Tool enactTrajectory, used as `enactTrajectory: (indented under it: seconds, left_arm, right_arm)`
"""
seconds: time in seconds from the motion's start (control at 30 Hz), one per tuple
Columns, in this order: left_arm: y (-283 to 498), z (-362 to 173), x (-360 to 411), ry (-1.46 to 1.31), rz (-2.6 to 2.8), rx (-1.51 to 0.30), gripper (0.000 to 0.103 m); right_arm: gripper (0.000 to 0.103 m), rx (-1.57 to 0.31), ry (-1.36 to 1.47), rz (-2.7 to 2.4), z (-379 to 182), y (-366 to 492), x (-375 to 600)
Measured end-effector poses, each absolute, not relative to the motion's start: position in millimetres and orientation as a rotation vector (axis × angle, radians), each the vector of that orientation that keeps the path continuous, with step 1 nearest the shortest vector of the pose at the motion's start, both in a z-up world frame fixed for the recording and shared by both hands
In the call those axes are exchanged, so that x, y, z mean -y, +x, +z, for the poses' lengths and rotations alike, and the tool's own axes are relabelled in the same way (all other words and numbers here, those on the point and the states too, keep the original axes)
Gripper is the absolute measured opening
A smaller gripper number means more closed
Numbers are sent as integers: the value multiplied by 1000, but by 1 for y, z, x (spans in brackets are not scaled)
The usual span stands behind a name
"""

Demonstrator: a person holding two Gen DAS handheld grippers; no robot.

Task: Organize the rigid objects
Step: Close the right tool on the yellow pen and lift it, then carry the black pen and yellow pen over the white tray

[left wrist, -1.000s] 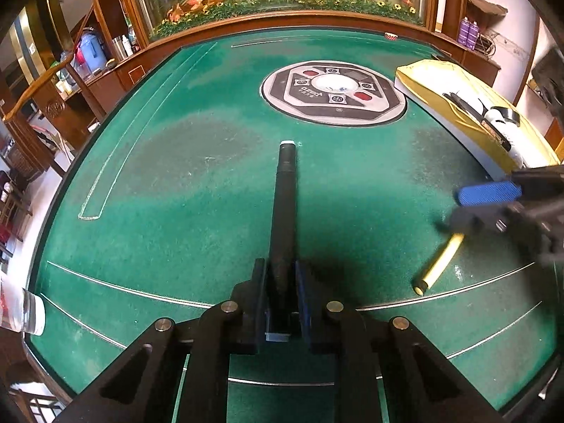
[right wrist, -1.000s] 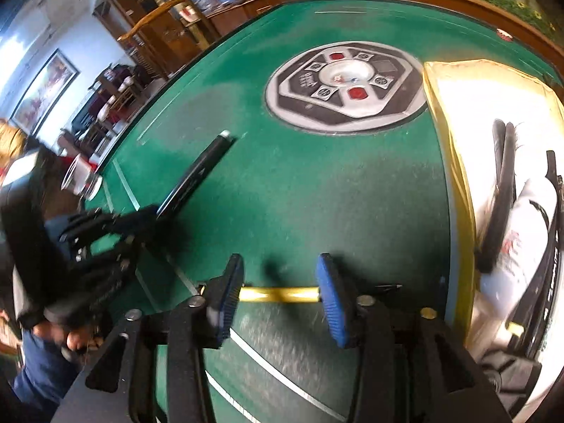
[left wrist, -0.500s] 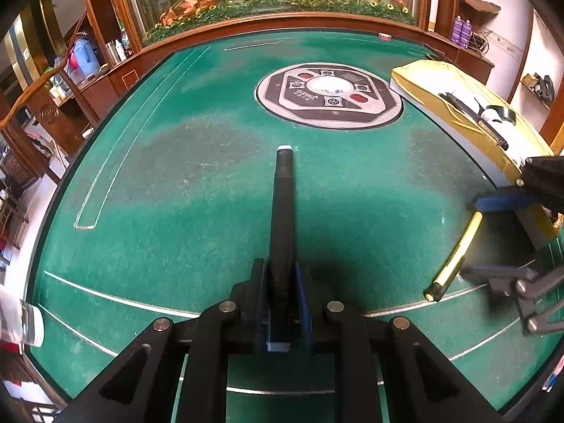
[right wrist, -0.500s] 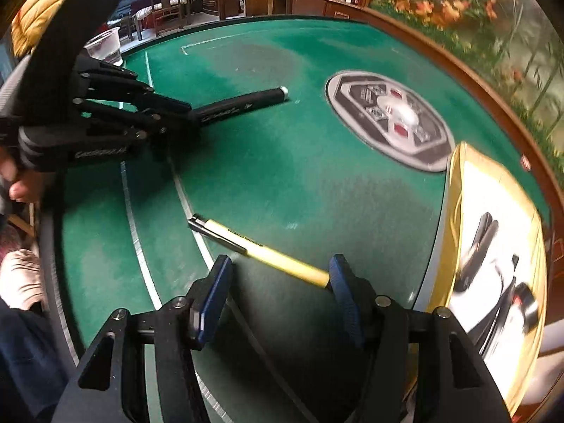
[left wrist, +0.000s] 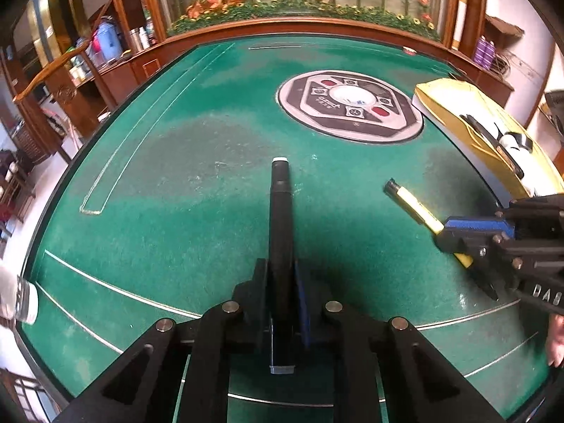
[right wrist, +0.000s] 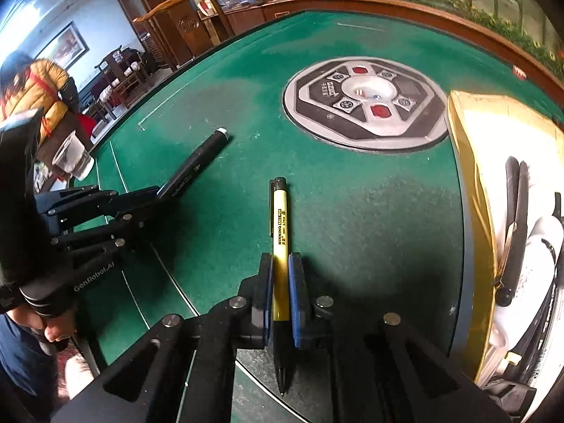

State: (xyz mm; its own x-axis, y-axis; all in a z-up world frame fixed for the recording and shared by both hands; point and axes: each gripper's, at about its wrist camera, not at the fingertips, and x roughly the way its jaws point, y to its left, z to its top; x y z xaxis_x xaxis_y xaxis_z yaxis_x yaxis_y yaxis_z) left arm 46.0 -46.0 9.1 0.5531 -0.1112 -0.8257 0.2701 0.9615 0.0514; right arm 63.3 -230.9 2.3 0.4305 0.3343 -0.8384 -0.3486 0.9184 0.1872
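A black marker [left wrist: 280, 218] with a white cap end sticks out forward from my left gripper [left wrist: 280, 275]. The jaws are closing on it, and their pads press on its barrel over the green felt table [left wrist: 176, 183]. In the right wrist view my right gripper [right wrist: 280, 264] is shut on a yellow pen [right wrist: 280, 218]. The pen lies along the fingers with its black clip end pointing away. From that view the left gripper [right wrist: 155, 194] and the marker [right wrist: 201, 158] are at the left. In the left wrist view the right gripper [left wrist: 454, 232] and the pen [left wrist: 412, 204] are at the right.
A yellow-rimmed box [right wrist: 469, 148] with black pens and white items lies along the right edge. A round grey control panel [right wrist: 366, 102] sits at the table's centre. A clear plastic cup [right wrist: 72, 155] stands at the left edge. A wooden rail [left wrist: 317, 24] bounds the far side.
My right gripper turned in line with the yellow pen and shut on it; before, its fingers stood open around the pen. The left gripper and marker stayed nearly still.
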Motion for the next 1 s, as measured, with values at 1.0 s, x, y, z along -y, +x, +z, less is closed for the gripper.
enactTrajectory:
  seconds: [1.0]
  left_arm:
    - [15, 39, 73, 115, -139, -822, 15]
  right_arm:
    - [8, -937, 110, 460, 25, 50, 249]
